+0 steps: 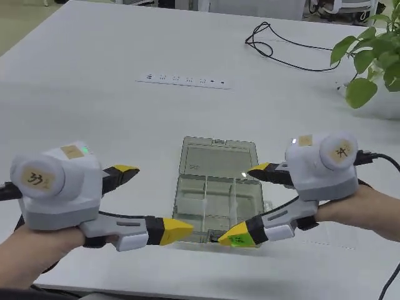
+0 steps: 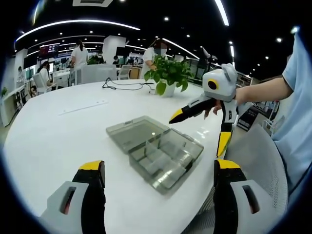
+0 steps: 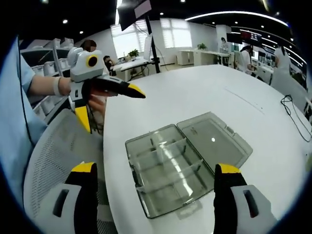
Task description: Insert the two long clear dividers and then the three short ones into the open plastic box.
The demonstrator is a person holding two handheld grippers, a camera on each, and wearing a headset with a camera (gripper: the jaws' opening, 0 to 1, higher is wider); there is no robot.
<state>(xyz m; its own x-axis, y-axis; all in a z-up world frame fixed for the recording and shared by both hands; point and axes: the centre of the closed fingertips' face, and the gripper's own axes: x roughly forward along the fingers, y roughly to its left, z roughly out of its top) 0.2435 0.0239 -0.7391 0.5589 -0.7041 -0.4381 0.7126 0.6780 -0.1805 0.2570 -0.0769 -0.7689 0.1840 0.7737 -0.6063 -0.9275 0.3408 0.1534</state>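
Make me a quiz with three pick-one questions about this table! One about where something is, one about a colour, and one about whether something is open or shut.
1. Where is the plant?
A) on a chair
B) at the far right of the table
C) on the floor

2. What colour is the cable?
A) black
B) red
C) white

3. How is the lid of the box?
A) shut
B) open, lying flat on the table
C) standing straight up

Answers:
1 B: in the head view its green leaves sit at the table's far right edge.
2 A: it curls dark across the pale tabletop.
3 B: the lid lies flat beyond the box's compartments, which show from above.
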